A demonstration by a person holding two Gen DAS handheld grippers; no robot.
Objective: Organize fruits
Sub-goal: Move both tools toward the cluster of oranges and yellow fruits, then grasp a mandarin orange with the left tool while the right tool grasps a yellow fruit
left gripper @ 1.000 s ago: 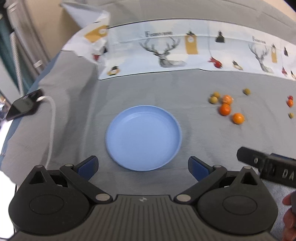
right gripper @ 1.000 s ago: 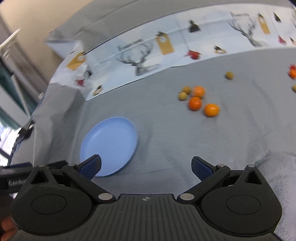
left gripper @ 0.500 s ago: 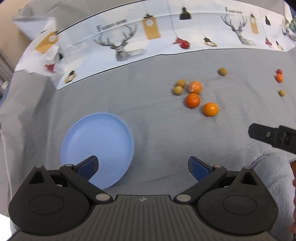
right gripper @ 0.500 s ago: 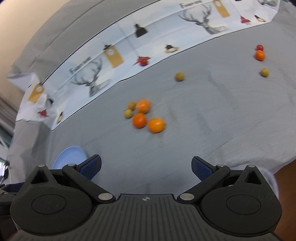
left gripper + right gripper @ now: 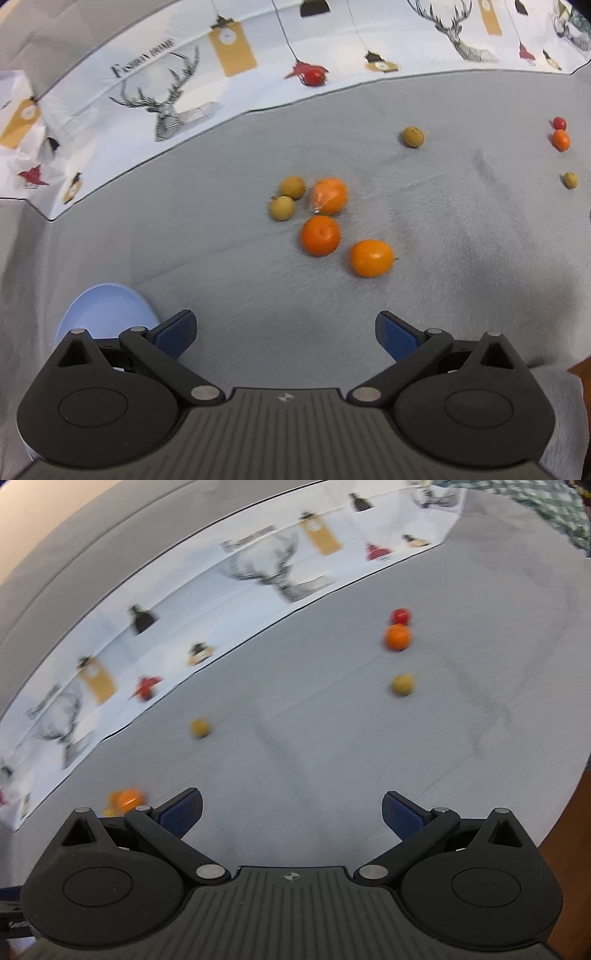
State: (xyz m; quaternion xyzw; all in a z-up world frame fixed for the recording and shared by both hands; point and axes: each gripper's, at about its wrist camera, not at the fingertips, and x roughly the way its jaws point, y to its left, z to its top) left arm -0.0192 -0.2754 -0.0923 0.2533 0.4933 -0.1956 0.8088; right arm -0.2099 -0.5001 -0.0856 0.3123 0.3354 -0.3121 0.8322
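Both grippers hang over the grey cloth (image 5: 461, 240), fingers spread wide, nothing held: left gripper (image 5: 284, 334), right gripper (image 5: 291, 814). The blue plate (image 5: 99, 314) sits at the left's eight o'clock; three oranges (image 5: 320, 235) cluster at its twelve, smaller fruits (image 5: 402, 684) scattered beyond.

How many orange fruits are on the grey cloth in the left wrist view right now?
4. Three round orange fruits cluster mid-cloth: one wrapped in clear film, one just below it, one lower right. A smaller orange fruit sits far right, touching a small red fruit. None looks hidden.
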